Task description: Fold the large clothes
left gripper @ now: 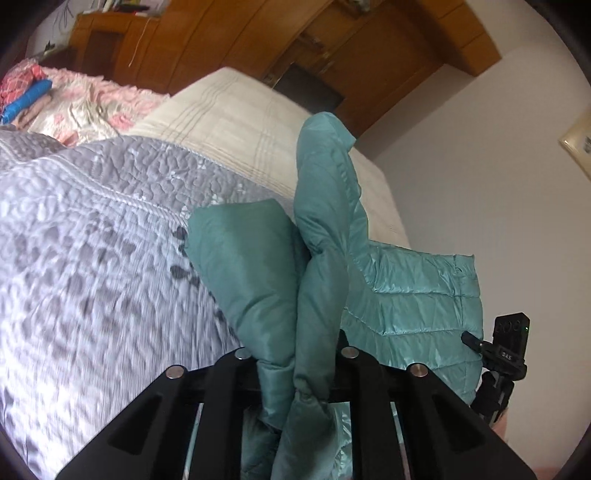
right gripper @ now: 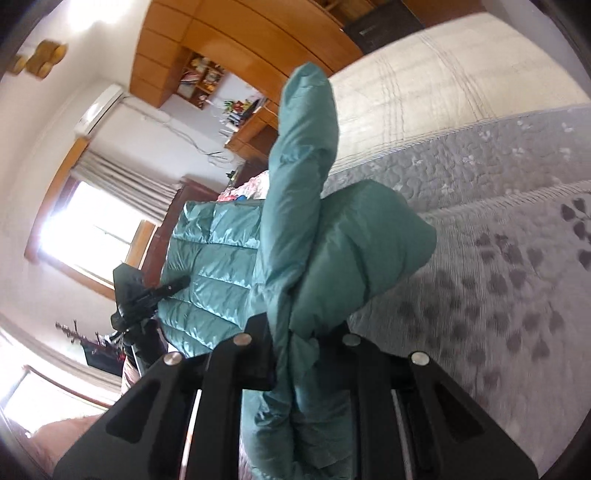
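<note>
A teal quilted puffer jacket (left gripper: 406, 295) is held up in the air above the bed. My left gripper (left gripper: 295, 373) is shut on a bunched edge of the jacket, and folds of it stick up past the jaws. My right gripper (right gripper: 295, 350) is shut on another bunched edge of the jacket (right gripper: 207, 266). The right gripper shows at the right edge of the left wrist view (left gripper: 476, 345), pinching the shiny quilted panel. The left gripper shows in the right wrist view (right gripper: 173, 286), pinching the same panel. The panel is stretched between the two grippers.
A grey quilted bedspread (left gripper: 92, 240) covers the bed below, with a cream blanket (left gripper: 229, 122) beyond it. Pink floral bedding and folded clothes (left gripper: 33, 96) lie at the far end. Wooden wardrobes (left gripper: 221, 33) and a white wall (left gripper: 480, 166) stand behind. A window (right gripper: 92, 236) is at the left.
</note>
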`<state>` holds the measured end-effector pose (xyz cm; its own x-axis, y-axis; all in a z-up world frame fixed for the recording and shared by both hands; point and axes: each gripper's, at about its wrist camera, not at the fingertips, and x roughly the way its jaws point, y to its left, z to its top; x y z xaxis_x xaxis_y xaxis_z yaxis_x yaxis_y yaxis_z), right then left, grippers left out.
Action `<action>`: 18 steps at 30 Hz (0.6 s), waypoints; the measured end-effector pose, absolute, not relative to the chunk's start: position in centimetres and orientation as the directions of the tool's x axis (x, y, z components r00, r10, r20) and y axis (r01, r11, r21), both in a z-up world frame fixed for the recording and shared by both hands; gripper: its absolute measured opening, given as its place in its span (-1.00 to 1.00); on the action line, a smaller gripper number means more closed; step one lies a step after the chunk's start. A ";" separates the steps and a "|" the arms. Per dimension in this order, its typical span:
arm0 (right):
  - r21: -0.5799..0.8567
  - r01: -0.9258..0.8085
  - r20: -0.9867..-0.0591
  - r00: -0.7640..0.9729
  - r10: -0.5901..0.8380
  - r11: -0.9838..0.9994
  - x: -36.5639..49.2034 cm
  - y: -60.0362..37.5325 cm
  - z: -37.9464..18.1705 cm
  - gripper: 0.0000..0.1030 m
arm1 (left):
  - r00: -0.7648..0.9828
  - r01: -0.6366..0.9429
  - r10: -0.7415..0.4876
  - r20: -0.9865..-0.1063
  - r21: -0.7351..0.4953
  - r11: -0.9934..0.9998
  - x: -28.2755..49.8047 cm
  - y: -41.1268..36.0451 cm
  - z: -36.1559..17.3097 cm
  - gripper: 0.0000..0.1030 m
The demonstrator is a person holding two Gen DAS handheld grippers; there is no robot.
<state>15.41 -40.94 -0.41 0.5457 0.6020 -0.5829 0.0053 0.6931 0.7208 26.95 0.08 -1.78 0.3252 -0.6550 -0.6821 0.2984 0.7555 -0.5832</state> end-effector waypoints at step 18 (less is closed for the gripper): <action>0.645 0.310 -0.760 0.360 0.541 0.699 2.8 -37.6 -12.2 -0.69 | 0.194 0.153 -0.505 -0.841 -0.482 0.863 15.0 4.9 -14.1 -0.62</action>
